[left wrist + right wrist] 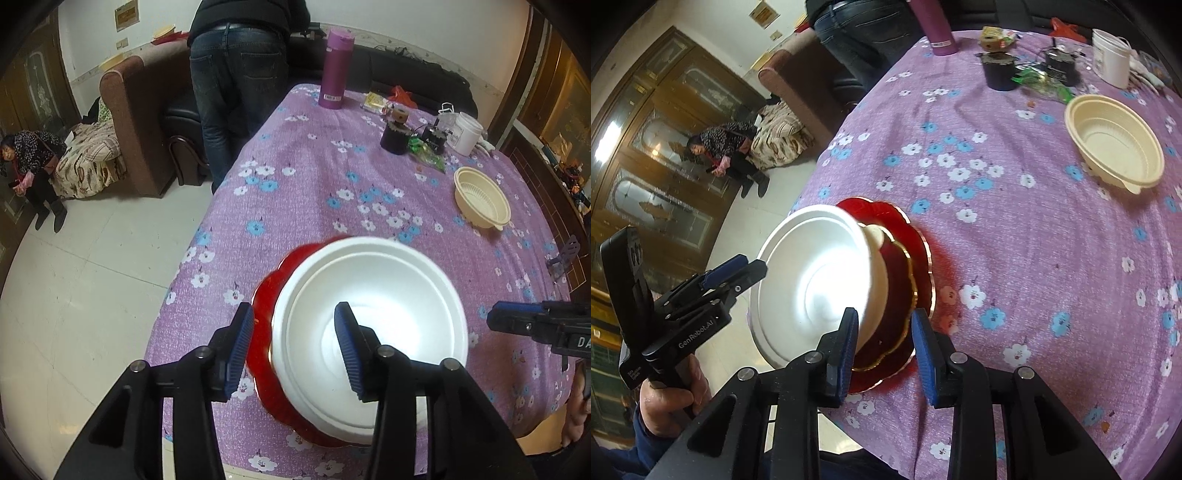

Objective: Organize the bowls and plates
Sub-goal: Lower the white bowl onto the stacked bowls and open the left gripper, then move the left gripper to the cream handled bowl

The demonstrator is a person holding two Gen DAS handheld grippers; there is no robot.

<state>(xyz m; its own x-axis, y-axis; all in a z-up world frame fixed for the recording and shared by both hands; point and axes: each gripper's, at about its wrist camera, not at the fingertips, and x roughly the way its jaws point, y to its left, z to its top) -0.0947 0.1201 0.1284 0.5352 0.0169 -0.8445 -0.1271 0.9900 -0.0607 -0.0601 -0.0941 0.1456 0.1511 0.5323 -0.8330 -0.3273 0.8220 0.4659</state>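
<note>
White bowl [369, 332], left gripper [295, 354] open astride rim

The white bowl [369, 332] covers most of the red plates [264, 321], so only a scalloped edge shows on their left; how many plates are stacked is unclear there. Glare washes out the bowl's inner bottom. The right gripper [495, 319] enters at the frame edge, its fingers cut off. The standing person [240, 74] loses his upper body to the top edge. The label on the purple bottle [334, 70] is too small to read
</note>
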